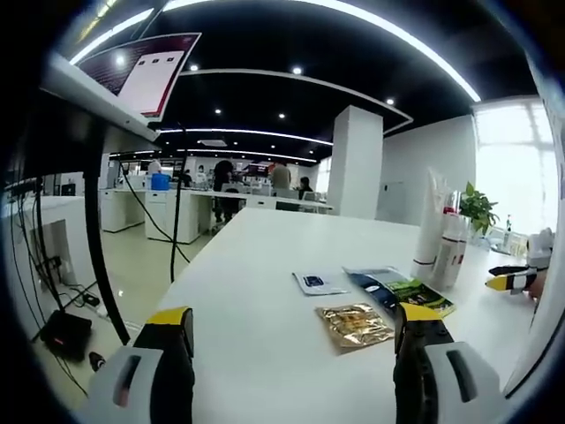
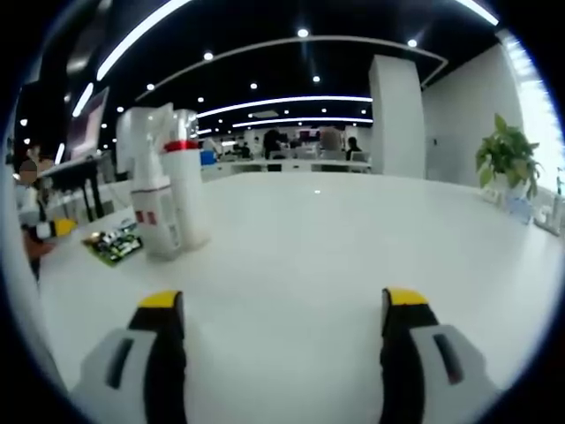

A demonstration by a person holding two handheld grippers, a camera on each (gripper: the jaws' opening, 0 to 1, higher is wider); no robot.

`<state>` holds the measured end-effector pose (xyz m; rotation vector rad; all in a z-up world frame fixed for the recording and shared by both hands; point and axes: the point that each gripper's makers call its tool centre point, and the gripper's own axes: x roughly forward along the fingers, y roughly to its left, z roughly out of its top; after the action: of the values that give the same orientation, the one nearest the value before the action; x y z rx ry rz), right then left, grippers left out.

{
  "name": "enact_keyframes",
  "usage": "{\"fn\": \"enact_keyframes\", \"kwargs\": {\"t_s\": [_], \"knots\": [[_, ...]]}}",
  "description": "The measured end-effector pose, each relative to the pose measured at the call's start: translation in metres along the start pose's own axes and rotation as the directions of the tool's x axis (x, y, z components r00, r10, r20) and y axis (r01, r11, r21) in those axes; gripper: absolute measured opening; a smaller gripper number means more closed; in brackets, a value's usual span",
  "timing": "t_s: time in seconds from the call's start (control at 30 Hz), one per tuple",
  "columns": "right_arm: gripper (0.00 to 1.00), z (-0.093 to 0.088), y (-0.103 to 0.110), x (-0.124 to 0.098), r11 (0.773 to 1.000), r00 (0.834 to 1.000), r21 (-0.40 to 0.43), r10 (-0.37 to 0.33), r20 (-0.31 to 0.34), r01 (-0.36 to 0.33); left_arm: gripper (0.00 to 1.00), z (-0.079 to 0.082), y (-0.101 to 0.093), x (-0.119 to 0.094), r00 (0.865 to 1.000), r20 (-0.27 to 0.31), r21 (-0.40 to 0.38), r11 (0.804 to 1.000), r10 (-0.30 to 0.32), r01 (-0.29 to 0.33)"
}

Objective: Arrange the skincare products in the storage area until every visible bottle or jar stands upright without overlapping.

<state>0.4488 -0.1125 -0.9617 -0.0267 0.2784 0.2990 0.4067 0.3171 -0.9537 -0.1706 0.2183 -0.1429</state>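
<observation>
Both released and holding nothing, the left gripper (image 1: 296, 349) and right gripper (image 2: 282, 331) hover over a white bench (image 1: 265, 265), where a gold sachet (image 1: 354, 324) and other packets (image 1: 397, 290) lie flat near two upright white bottles (image 2: 168, 185).

Hiding partly behind the bottle (image 2: 188, 181): a white tube (image 2: 141, 168). Blurring past reading: labels on both. Getting cut off at the edge: other gripper (image 1: 516, 279).
</observation>
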Motion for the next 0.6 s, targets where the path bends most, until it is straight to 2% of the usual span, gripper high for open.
{"fn": "enact_keyframes", "kwargs": {"t_s": [0.47,0.6], "knots": [[0.9,-0.0013,0.0008,-0.0019,1.0,1.0,-0.025,0.008,0.008,-0.008,0.98,-0.0023,0.0001,0.0005,1.0,-0.006,0.017,1.0,0.006,-0.005],[0.9,-0.0026,0.0041,-0.0041,0.999,0.999,-0.036,0.035,0.007,-0.035,0.98,-0.0022,0.0014,0.0007,1.0,-0.005,0.017,1.0,0.016,-0.016]]}}
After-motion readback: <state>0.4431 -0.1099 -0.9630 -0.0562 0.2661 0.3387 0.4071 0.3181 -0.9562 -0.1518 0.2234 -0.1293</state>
